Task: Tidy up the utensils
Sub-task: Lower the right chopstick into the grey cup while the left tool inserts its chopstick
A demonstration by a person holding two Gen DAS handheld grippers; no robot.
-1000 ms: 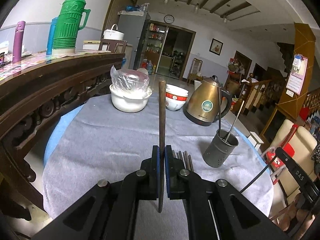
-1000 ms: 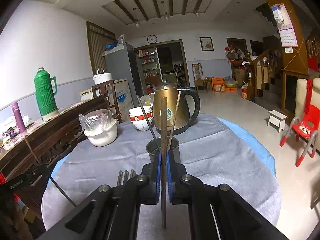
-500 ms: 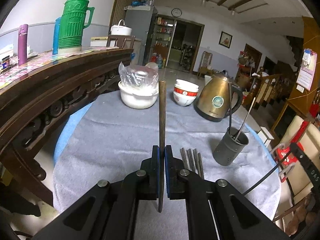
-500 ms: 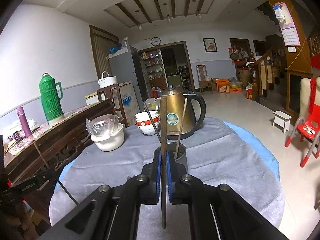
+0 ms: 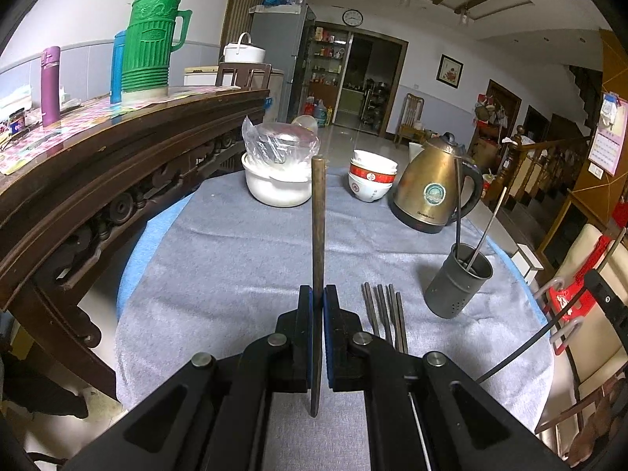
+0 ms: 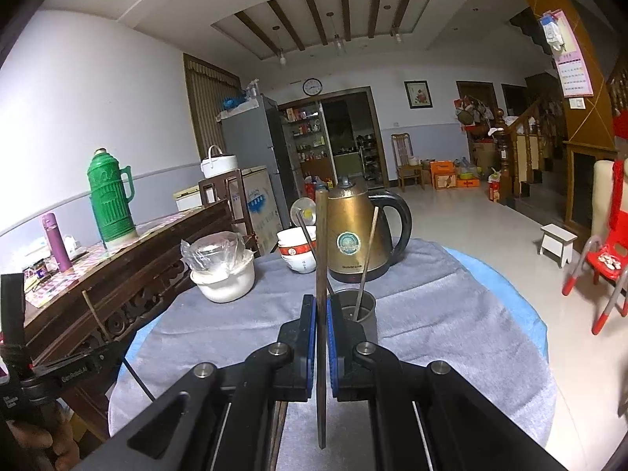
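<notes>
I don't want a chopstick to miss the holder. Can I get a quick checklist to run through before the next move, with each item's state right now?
1. Left gripper clamps its chopstick: ok, jaws shut on it, stick upright.
2. Right gripper clamps its chopstick: ok, jaws shut on it.
3. Utensil holder upright on the grey cloth: ok.
4. Room left in the holder: ok, only two sticks stand in it.
5. Right chopstick lined up over the holder's mouth: cannot tell; the holder sits just behind the jaws in the right wrist view.
6. Loose chopsticks cleared from the cloth: not ok, a bundle lies beside the holder.
</notes>
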